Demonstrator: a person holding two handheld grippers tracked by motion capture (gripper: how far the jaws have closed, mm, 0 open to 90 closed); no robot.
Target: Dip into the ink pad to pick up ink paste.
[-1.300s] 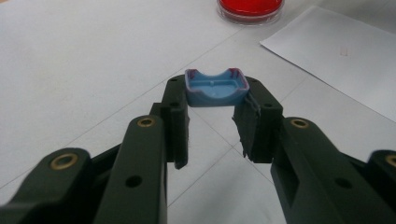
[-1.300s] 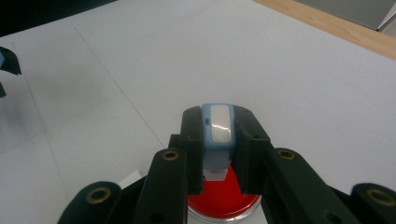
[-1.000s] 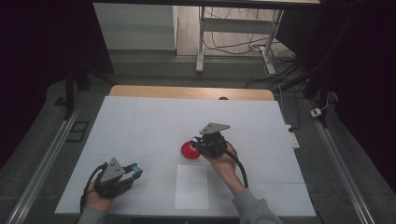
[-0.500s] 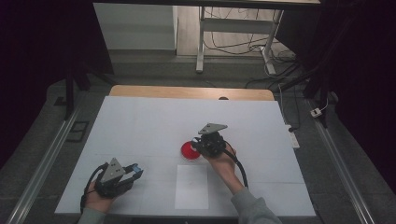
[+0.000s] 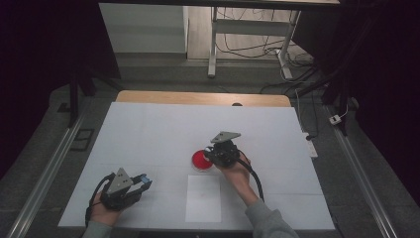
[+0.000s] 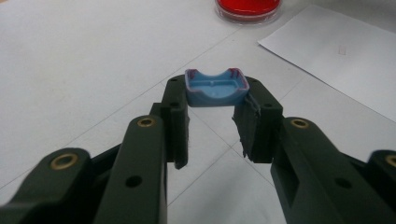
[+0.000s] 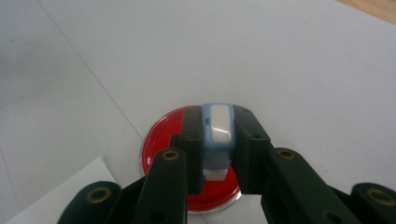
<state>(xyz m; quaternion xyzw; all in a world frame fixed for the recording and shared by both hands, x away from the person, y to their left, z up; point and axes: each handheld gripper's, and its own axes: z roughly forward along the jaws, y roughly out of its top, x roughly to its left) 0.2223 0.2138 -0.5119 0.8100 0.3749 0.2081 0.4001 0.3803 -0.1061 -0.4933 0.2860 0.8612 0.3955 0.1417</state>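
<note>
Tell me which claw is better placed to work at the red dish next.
Right. The right claw, shut on a pale blue stamp, sits directly over the round red ink dish; the left claw holds a blue cap farther away.

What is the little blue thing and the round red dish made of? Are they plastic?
The blue cap, clamped between the left gripper's jaws, looks like moulded plastic: smooth, matte, with thin even walls. The blue-and-white stamp in the right gripper also looks plastic, and its white top shines. The red dish has a clear glossy rim, so probably clear plastic, maybe glass, holding something red.
</note>
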